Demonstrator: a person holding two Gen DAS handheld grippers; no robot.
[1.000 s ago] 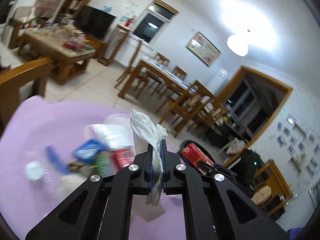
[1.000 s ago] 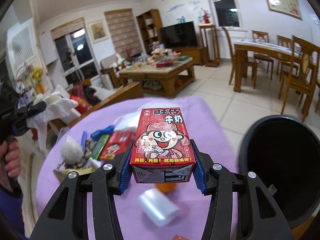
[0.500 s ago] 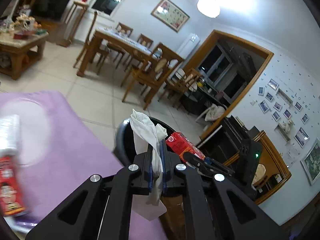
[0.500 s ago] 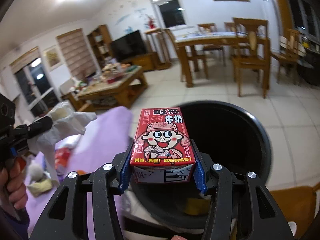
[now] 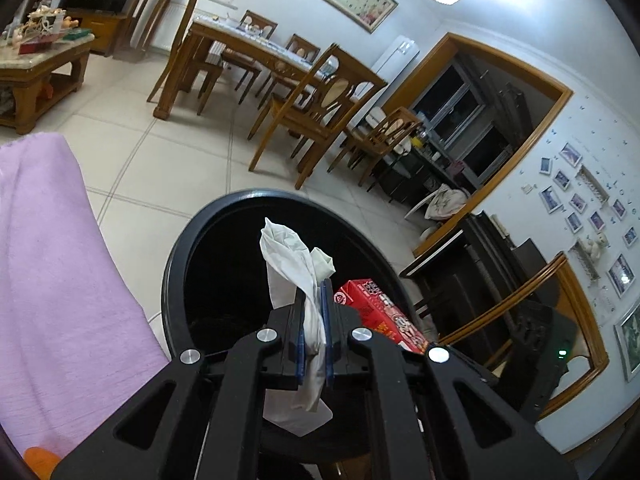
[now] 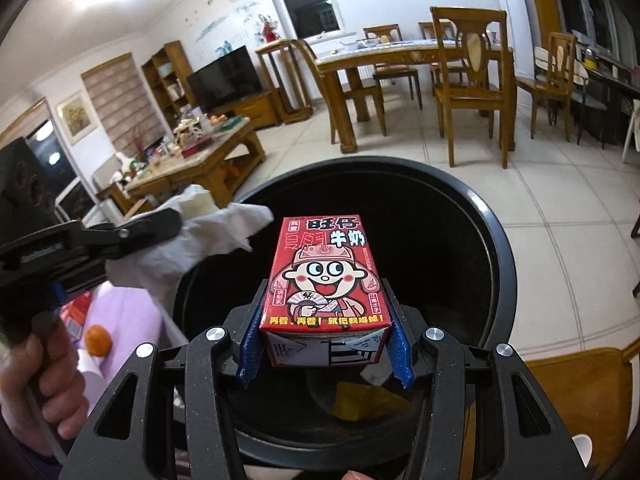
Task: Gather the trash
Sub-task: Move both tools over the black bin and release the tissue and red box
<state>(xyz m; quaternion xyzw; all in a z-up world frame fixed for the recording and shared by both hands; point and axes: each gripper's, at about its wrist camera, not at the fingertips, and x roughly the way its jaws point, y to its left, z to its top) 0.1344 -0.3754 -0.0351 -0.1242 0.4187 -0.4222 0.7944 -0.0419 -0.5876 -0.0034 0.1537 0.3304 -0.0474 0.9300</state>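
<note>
The left tool is squeezed almost shut and pinches a crumpled white tissue. The tissue sticks up past the tips and hangs over the open black trash bin. The right tool is spread wider and grips a red milk carton by its two sides. The carton has a cartoon face and sits over the bin too. A yellow scrap lies inside the bin. The purple counter is to the left, with an orange on it.
</note>
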